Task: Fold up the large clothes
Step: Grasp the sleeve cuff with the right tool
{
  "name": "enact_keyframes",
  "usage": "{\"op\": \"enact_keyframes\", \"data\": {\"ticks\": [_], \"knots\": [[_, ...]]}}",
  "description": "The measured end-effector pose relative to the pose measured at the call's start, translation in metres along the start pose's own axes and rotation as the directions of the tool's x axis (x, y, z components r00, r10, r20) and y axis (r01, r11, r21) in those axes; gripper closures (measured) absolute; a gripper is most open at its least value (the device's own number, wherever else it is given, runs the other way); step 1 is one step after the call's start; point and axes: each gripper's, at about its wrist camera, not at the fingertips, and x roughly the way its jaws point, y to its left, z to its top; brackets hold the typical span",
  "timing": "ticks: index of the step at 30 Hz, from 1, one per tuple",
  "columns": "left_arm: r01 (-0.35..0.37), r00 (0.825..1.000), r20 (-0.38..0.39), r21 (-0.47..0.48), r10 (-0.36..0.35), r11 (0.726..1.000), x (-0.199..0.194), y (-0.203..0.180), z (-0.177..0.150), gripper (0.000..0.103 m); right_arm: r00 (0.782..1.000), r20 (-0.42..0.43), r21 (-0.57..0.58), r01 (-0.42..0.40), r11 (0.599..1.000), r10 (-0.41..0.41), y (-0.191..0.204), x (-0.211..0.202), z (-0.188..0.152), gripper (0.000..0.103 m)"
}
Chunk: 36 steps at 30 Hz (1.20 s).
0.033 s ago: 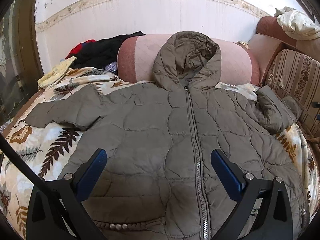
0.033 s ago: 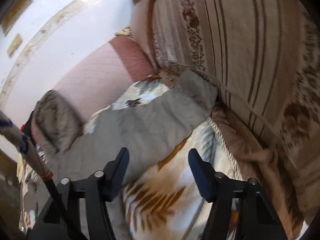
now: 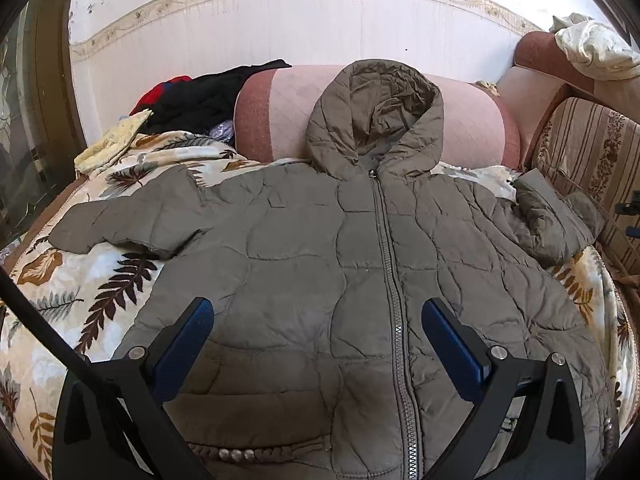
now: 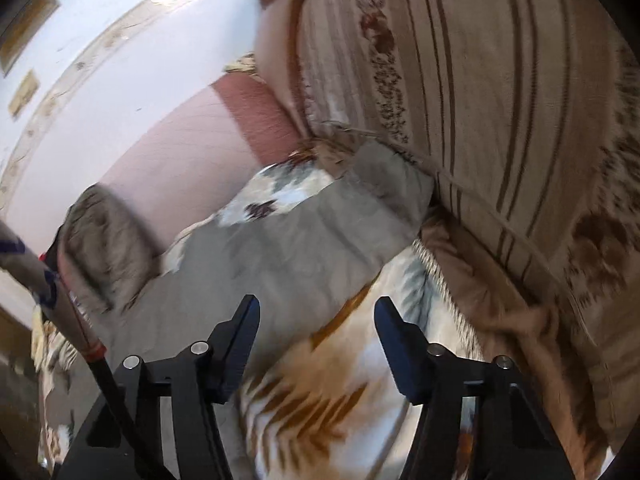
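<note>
Centrally, garment: olive-green quilted hooded jacket [image 3: 320,264], zipped, front up, flat on leaf-print blanket [image 3: 60,280].
Hood: propped against pink bolster cushion [image 3: 280,112].
Left gripper [image 3: 318,336]: wide open, empty, above jacket's lower front.
Right gripper [image 4: 316,322]: wide open, empty, near jacket's sleeve [image 4: 320,224] beside striped sofa cushion [image 4: 500,100].

Left wrist view: sharp, evenly daylit, soft shadows under the jacket [image 3: 320,280]; fisheye bending and dark corners at the edges. Right wrist view: motion-blurred throughout, wall [image 4: 120,60] overexposed bluish-white, same edge distortion.
</note>
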Motion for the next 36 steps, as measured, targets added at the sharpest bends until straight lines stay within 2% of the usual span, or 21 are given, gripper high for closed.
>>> {"op": "enact_keyframes", "data": {"ticks": [5,9,12,20,23,25,28,31,36], "knots": [[-0.001,1.000,-0.023,-0.010,0.001,1.000,0.008,0.006,-0.001,0.000,0.997,0.003,0.043,0.071,0.997,-0.072,-0.027,0.038,0.024,0.042],[-0.012,0.999,-0.035,-0.004,0.012,1.000,0.015,0.008,-0.002,0.000,0.997,-0.005,0.087,0.083,0.993,-0.082,-0.046,0.062,0.037,0.045],[-0.016,0.999,-0.045,-0.007,0.016,1.000,0.020,0.008,-0.002,0.000,0.995,-0.012,0.086,0.095,0.992,-0.095,-0.049,0.076,0.044,0.046],[-0.031,0.997,-0.068,0.001,0.031,1.000,0.032,0.007,-0.005,0.000,0.975,-0.039,0.053,0.219,0.974,-0.217,-0.053,0.115,0.058,0.052],[-0.037,0.997,-0.073,0.010,0.038,0.999,0.035,0.004,-0.006,0.000,0.966,-0.054,0.049,0.257,0.965,-0.254,-0.058,0.130,0.061,0.063],[-0.041,0.996,-0.080,0.017,0.042,0.999,0.038,0.002,-0.007,0.000,0.963,-0.062,0.036,0.265,0.964,-0.262,-0.059,0.137,0.061,0.074],[-0.043,0.995,-0.085,0.022,0.045,0.999,0.041,0.000,-0.008,0.000,0.965,-0.020,0.013,0.261,0.965,-0.261,-0.053,0.128,0.062,0.085],[-0.043,0.996,-0.082,0.021,0.044,0.999,0.040,0.000,-0.007,0.000,0.966,0.034,-0.021,0.256,0.966,-0.255,-0.042,0.109,0.061,0.086],[-0.038,0.997,-0.067,0.013,0.038,0.999,0.033,0.003,-0.007,0.000,0.971,0.118,-0.070,0.219,0.973,-0.210,-0.015,0.053,0.066,0.087]]}}
